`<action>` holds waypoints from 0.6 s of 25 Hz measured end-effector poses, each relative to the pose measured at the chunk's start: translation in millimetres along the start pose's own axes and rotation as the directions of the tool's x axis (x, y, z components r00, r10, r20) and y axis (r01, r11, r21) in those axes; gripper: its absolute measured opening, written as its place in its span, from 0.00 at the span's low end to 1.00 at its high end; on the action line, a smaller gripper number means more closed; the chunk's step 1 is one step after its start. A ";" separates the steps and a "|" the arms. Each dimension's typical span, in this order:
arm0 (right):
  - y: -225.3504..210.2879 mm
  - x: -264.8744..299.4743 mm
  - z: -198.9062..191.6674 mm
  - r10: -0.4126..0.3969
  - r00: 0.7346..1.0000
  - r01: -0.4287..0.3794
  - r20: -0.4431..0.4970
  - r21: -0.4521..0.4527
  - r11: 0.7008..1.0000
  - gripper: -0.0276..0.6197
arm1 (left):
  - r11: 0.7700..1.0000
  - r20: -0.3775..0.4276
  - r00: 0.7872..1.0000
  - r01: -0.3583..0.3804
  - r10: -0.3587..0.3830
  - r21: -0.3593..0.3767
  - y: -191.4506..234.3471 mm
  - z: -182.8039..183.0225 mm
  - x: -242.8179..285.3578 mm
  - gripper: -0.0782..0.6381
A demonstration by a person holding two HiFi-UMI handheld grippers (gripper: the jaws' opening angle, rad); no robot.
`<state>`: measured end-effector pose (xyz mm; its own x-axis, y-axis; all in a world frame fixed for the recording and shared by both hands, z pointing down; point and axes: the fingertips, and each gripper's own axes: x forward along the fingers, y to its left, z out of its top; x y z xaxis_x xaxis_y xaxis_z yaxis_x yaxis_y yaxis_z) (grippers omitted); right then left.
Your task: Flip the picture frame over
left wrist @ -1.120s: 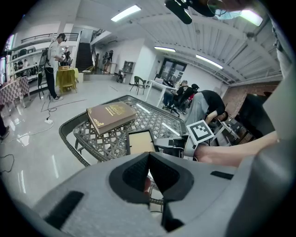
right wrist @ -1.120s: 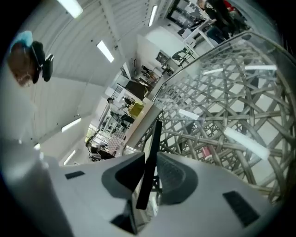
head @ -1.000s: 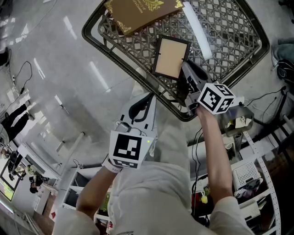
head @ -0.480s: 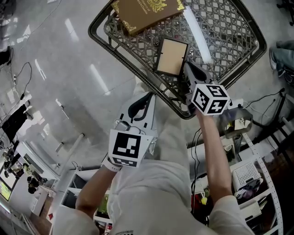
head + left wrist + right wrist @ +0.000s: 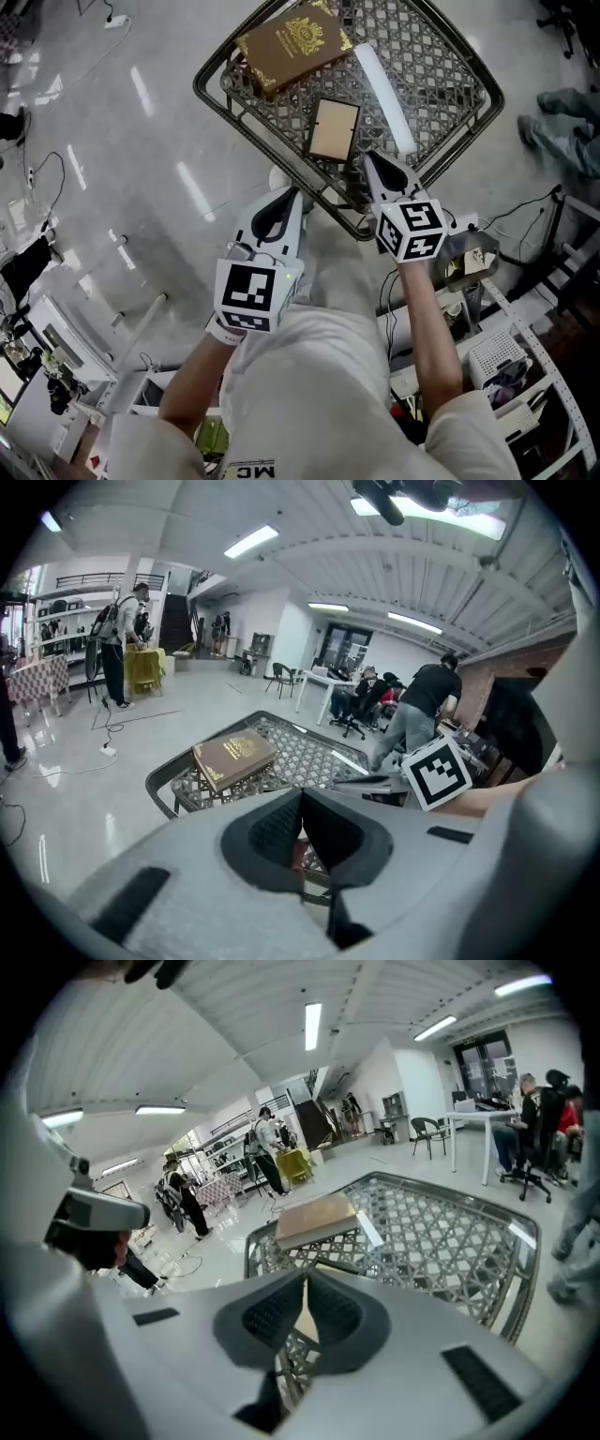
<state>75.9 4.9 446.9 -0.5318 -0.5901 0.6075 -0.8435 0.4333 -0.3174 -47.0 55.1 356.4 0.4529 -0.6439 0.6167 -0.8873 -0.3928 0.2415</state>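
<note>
Right gripper (image 5: 367, 159): the fingers are drawn almost together and pinch the frame (image 5: 334, 129) at its near right corner. In the right gripper view (image 5: 305, 1283) a thin tan sliver of the frame (image 5: 304, 1312) stands edge-on between the pads.

Frame: it is over the near part of the lattice surface (image 5: 441, 66), between the book (image 5: 292, 45) and the near rim, with a tan face inside a dark border turned up to the head camera. Whether it rests on the lattice or is held clear of it cannot be told.

Left gripper (image 5: 290, 192): the fingers are pressed together at the tips with nothing between them, as the left gripper view (image 5: 301, 794) confirms. It is held off the surface, just outside the near rim and above the floor, well apart from the frame.

Other items: the brown book with gold print lies at the far left corner of the surface. A white strip (image 5: 382, 101) lies just right of the frame.
</note>
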 end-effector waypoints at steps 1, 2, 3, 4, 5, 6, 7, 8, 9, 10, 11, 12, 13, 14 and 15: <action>4.4 -7.5 9.5 0.000 1.000 0.000 0.013 -0.020 1.000 0.09 | 1.000 0.009 1.000 0.003 -0.003 -0.001 -1.1 5.3 -4.7 0.14; 8.3 -16.2 18.9 -0.001 1.000 0.002 0.028 -0.040 0.999 0.09 | 1.000 0.021 1.000 0.010 -0.010 -0.001 -3.8 11.1 -9.4 0.14; 11.9 -26.0 28.2 -0.003 0.999 0.006 0.043 -0.059 0.998 0.09 | 1.000 0.034 0.999 0.017 -0.017 0.001 -7.5 17.1 -14.5 0.14; 15.5 -36.6 37.0 -0.006 0.998 0.010 0.059 -0.077 0.997 0.09 | 1.000 0.046 0.999 0.024 -0.024 0.002 -11.6 23.1 -20.0 0.14; 18.9 -47.4 45.4 -0.009 0.997 0.016 0.074 -0.093 0.996 0.09 | 1.000 0.058 0.998 0.029 -0.029 0.004 -15.3 29.0 -25.8 0.14; 21.8 -58.1 53.5 -0.013 0.996 0.022 0.090 -0.106 0.994 0.09 | 0.999 0.069 0.997 0.032 -0.033 0.006 -18.7 35.0 -31.3 0.14; 24.3 -68.3 61.0 -0.017 0.994 0.029 0.105 -0.114 0.993 0.09 | 0.999 0.082 0.996 0.035 -0.036 0.009 -21.6 41.1 -36.4 0.14; 26.5 -77.8 67.9 -0.020 0.993 0.034 0.120 -0.119 0.992 0.09 | 0.999 0.095 0.995 0.038 -0.039 0.013 -24.2 47.4 -41.3 0.14; 28.9 -86.7 74.2 -0.022 0.991 0.039 0.135 -0.121 0.992 0.09 | 0.999 0.108 0.993 0.041 -0.042 0.018 -26.3 53.5 -46.5 0.14; 31.8 -94.8 80.0 -0.023 0.988 0.042 0.152 -0.121 0.992 0.09 | 0.999 0.121 0.992 0.045 -0.048 0.023 -28.4 59.6 -52.1 0.14; 34.8 -102.4 85.5 -0.023 0.985 0.045 0.168 -0.123 0.991 0.09 | 0.998 0.135 0.989 0.053 -0.056 0.030 -30.8 65.6 -58.0 0.14; 37.8 -109.9 90.8 -0.023 0.983 0.047 0.185 -0.124 0.991 0.09 | 0.997 0.151 0.986 0.062 -0.066 0.036 -33.7 71.8 -63.9 0.14; 40.6 -117.2 95.7 -0.022 0.980 0.048 0.200 -0.124 0.991 0.09 | 0.997 0.167 0.983 0.069 -0.075 0.043 -36.8 77.9 -69.7 0.14; 43.4 -124.1 100.3 -0.019 0.977 0.047 0.214 -0.123 0.991 0.09 | 0.996 0.185 0.979 0.073 -0.081 0.049 -39.6 84.2 -75.0 0.14; 46.6 -130.4 104.5 -0.015 0.974 0.043 0.226 -0.120 0.992 0.09 | 0.995 0.202 0.975 0.078 -0.087 0.055 -42.2 90.3 -79.8 0.14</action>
<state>98.0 30.8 276.8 -0.5226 -0.7351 0.4318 -0.8503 0.4862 -0.2014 -37.9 63.7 229.4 0.5368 -0.7265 0.4290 -0.8433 -0.4774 0.2469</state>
